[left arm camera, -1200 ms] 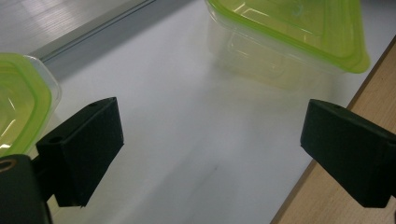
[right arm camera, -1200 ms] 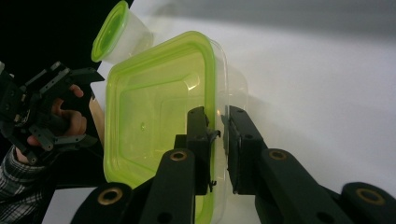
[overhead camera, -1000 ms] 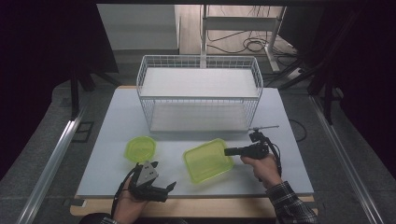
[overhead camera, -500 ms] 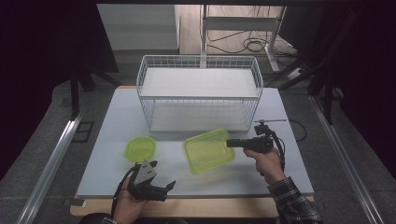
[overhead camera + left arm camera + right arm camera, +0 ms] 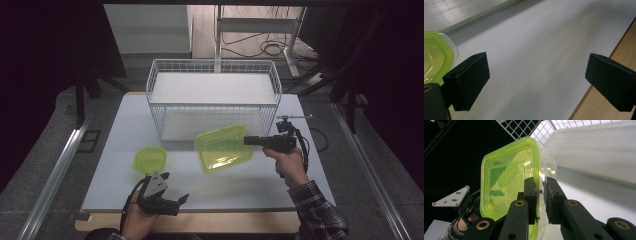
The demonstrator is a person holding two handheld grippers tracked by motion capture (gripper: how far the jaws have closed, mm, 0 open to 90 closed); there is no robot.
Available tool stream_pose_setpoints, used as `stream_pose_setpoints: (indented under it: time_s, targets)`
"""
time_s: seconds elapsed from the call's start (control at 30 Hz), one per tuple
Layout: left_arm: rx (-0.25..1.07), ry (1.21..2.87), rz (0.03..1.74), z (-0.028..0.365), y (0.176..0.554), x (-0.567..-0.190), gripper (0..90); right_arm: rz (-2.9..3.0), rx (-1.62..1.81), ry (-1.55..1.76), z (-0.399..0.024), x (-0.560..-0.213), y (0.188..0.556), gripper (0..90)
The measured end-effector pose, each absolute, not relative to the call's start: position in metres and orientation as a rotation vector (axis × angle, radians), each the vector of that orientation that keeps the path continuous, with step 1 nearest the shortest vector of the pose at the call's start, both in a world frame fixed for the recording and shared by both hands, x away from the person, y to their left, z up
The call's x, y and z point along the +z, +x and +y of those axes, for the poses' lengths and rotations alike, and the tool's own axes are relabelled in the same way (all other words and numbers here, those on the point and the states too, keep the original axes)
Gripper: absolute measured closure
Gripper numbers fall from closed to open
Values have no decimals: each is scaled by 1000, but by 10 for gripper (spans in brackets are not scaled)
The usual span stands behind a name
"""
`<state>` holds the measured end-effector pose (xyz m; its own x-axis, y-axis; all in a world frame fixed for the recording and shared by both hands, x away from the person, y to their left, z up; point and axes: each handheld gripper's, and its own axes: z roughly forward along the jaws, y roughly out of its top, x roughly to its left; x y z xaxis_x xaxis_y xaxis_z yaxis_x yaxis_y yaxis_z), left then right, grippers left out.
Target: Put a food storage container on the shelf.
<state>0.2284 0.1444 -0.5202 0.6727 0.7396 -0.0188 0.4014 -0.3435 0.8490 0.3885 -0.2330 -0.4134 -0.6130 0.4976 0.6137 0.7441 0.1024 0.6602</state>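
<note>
Green lidded container (image 5: 222, 148), held off the worktop (image 5: 320, 175) by its right rim, hangs tilted just in front of the wire basket (image 5: 212, 100), which stands toward the far edge and is the largest thing there. Right tool (image 5: 248, 141) is narrowed onto that rim, both pads pressing it. Between container and near-left corner lies a small round green lid (image 5: 150, 159), flat on the worktop. Left tool (image 5: 181, 200) sits at the near edge, wide apart, gripping nothing.
</note>
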Motion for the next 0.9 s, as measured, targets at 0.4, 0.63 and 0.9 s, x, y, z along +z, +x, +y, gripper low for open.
stream_pose_setpoints:
  time_s: [0.4,0.63,0.9]
  targets:
    - [467,1970,885,145,228,-520,51,-2164,-1582,-1227,-223,-385,398,803]
    - [469,1970,885,145,228,-520,51,-2144,-1614,-1240,-219,-370,407,803]
    - [469,1973,883,145,229,-520,51,-2130,-1650,-1252,-216,-354,417,803]
